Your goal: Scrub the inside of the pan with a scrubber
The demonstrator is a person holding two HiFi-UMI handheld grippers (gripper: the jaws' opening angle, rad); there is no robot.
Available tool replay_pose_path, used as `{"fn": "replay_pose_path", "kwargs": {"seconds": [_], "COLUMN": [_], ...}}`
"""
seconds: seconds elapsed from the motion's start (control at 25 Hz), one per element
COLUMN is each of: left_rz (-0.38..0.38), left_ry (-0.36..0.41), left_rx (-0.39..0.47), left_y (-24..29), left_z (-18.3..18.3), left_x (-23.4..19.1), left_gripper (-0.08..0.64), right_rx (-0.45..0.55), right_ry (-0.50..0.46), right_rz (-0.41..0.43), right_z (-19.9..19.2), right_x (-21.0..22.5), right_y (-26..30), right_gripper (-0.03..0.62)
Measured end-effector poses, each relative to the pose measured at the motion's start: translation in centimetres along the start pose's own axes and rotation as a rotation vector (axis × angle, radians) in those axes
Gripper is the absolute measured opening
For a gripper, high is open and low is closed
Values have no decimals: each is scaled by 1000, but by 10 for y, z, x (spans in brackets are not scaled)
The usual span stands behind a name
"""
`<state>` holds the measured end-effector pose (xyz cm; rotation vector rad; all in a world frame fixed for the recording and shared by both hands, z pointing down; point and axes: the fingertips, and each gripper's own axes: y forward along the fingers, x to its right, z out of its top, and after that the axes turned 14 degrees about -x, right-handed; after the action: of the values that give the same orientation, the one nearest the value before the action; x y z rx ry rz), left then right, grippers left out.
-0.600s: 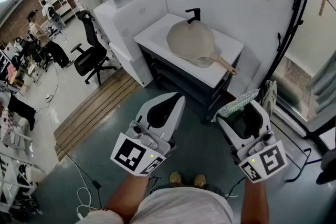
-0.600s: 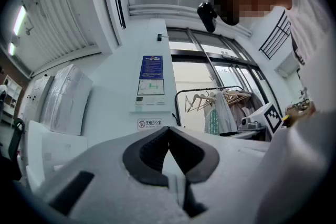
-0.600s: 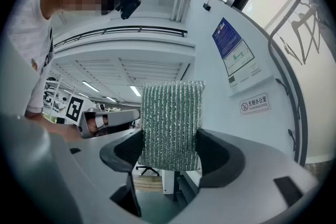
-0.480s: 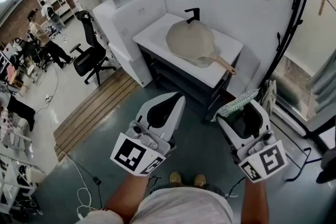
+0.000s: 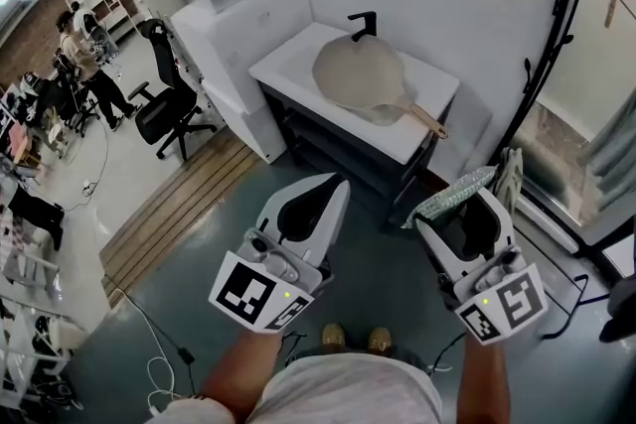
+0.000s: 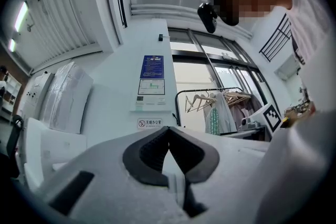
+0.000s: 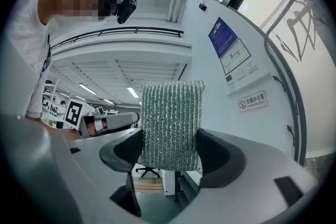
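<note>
Nothing had shifted: right gripper (image 7: pixel 170 148) still clamped the scrubber (image 7: pixel 171 118), left gripper (image 6: pixel 168 145) stayed closed, empty; only the head view showed the pan (image 5: pixel 360 74).

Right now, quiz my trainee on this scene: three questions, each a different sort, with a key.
1. True or false: the left gripper is shut and empty.
2. Pick one. The right gripper is: A open and empty; B shut on the scrubber; C shut on nothing.
3. In one word: is either gripper touching the pan?
Key: 1 true; 2 B; 3 no.
</note>
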<state>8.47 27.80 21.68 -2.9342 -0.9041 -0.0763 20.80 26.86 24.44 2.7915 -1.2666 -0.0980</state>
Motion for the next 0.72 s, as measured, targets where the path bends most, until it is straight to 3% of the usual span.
{"fn": "replay_pose_path", "kwargs": {"seconds": [0.72], "left_rz": [11], "left_ry": [-2], "left_rx": [25], "left_y": [-37], "left_z": [-2], "left_x": [-57], "left_gripper": [15], "right_rx": [-1], "right_ry": [3], "right_rz": [-21], "right_z": [5], "right_x": [-33], "right_y": [45], "right_gripper": [330]}}
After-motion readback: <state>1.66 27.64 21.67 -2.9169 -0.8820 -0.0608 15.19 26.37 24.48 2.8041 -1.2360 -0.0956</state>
